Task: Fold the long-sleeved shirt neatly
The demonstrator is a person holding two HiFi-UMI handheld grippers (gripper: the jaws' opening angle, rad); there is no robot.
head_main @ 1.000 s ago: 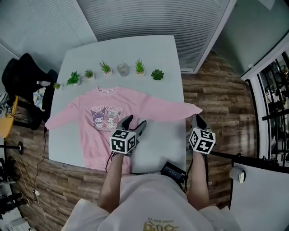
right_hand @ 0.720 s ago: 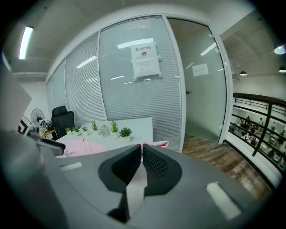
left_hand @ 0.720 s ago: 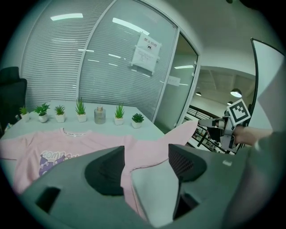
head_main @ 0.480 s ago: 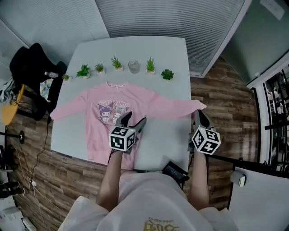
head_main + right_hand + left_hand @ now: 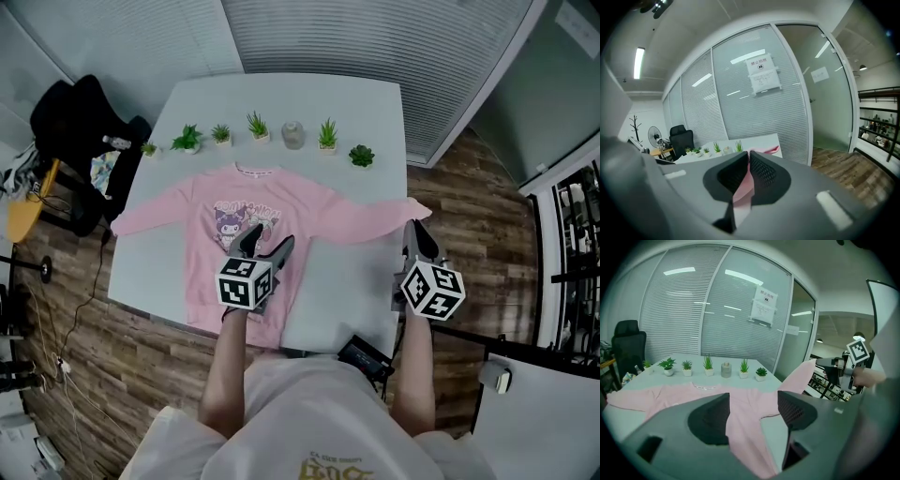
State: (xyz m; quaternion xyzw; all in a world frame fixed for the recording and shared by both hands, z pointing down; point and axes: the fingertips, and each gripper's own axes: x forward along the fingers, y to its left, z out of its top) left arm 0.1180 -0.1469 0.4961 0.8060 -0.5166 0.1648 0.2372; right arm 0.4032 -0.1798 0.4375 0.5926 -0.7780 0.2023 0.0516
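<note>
The pink shirt (image 5: 246, 208) lies flat, print up, beneath the left gripper (image 5: 269, 239), whose empty jaws have just been opening wide, while the right gripper (image 5: 414, 229) pinches its raised sleeve (image 5: 375, 218).

Paper notice (image 5: 763, 305) on glass partition (image 5: 717, 301): print too small to read. Pink shirt (image 5: 281, 202), chest graphic with arched lettering: illegible. Yellow lettering on person's top (image 5: 333, 466): cut off, unreadable. No legible text found.

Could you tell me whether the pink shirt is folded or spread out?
Spread out: the shirt lies flat, sleeves extended, one cuff pinched by the right claw.
</note>
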